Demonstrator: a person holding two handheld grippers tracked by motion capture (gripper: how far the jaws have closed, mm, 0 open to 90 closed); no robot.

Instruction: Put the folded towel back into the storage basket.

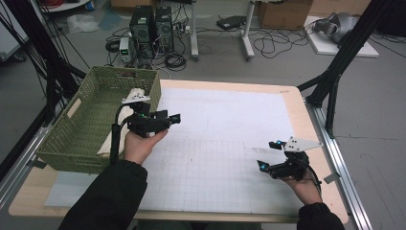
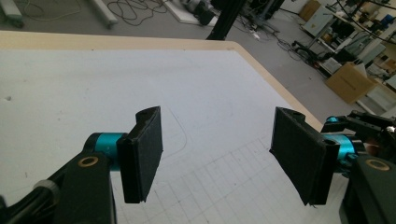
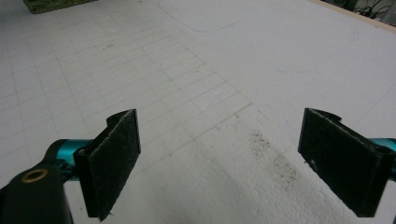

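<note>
currently green basket [image 1: 57, 136] holds cream cloth [image 1: 125, 117] (folded); both jaws wide apart, empty.

cloth [image 1: 125, 125] | cream, crumpled | lying in green basket [image 1: 72, 129] | table's left

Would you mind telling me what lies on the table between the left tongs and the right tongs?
In the high view, nothing but bare white gridded mat lies between the left tongs and the right tongs.
</note>
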